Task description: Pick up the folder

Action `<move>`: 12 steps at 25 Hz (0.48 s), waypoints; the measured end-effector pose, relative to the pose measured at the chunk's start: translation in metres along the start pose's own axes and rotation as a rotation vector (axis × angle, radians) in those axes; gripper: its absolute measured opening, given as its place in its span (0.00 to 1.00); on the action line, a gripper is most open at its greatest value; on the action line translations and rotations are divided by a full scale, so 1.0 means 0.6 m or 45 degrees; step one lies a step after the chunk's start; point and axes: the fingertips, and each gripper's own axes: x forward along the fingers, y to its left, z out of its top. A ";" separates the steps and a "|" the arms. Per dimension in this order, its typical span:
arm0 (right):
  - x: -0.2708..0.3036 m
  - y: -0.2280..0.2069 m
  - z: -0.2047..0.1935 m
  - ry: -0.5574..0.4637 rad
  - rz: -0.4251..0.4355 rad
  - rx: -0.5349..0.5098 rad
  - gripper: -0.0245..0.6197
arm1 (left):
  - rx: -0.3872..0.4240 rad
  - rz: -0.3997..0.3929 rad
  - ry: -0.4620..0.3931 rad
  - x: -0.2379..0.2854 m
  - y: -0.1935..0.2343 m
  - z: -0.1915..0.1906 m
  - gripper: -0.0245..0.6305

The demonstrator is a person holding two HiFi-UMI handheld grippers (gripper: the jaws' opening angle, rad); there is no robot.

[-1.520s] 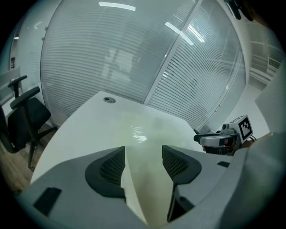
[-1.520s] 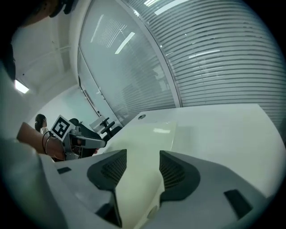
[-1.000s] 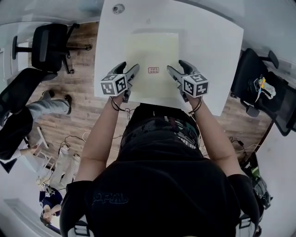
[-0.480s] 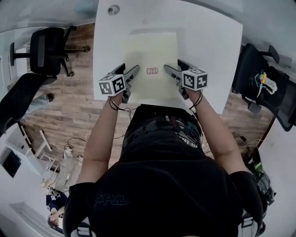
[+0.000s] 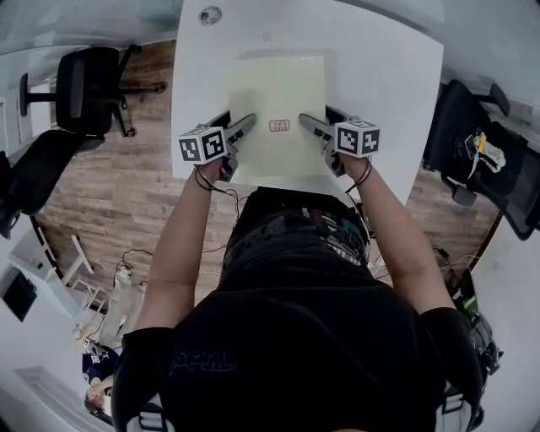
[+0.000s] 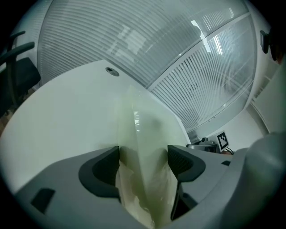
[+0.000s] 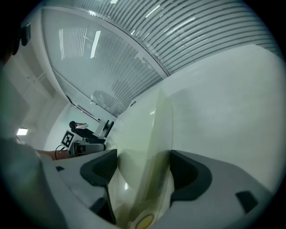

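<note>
A pale yellow, see-through folder (image 5: 277, 97) with a small red label (image 5: 279, 126) lies on the white table (image 5: 384, 76), reaching its near edge. My left gripper (image 5: 234, 126) straddles the folder's left edge and my right gripper (image 5: 316, 120) its right edge. In the left gripper view the folder (image 6: 144, 127) runs between the jaws of that gripper (image 6: 143, 157). The right gripper view shows the folder (image 7: 154, 134) likewise inside that gripper (image 7: 143, 166). Both pairs of jaws are opening and stand wide, and the dark pads do not pinch the sheet.
A round cable hole (image 5: 211, 15) sits at the table's far left corner. Black office chairs stand left (image 5: 89, 84) and right (image 5: 472, 143) of the table on the wooden floor. Ribbed glass walls (image 6: 178, 53) lie beyond the table.
Both grippers have rolled a little at the folder's side edges and their jaws have spread wider. A seated person at the left has gone from the head view.
</note>
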 end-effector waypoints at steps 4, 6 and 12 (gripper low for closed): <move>0.002 -0.003 0.000 0.008 -0.007 -0.011 0.59 | -0.056 -0.061 -0.043 0.000 0.009 0.002 0.56; 0.001 -0.003 0.000 0.001 -0.008 -0.015 0.59 | -0.069 -0.092 -0.061 0.000 0.011 0.002 0.56; 0.000 -0.003 0.002 -0.046 -0.013 -0.018 0.59 | -0.071 -0.102 -0.068 0.001 0.010 0.003 0.56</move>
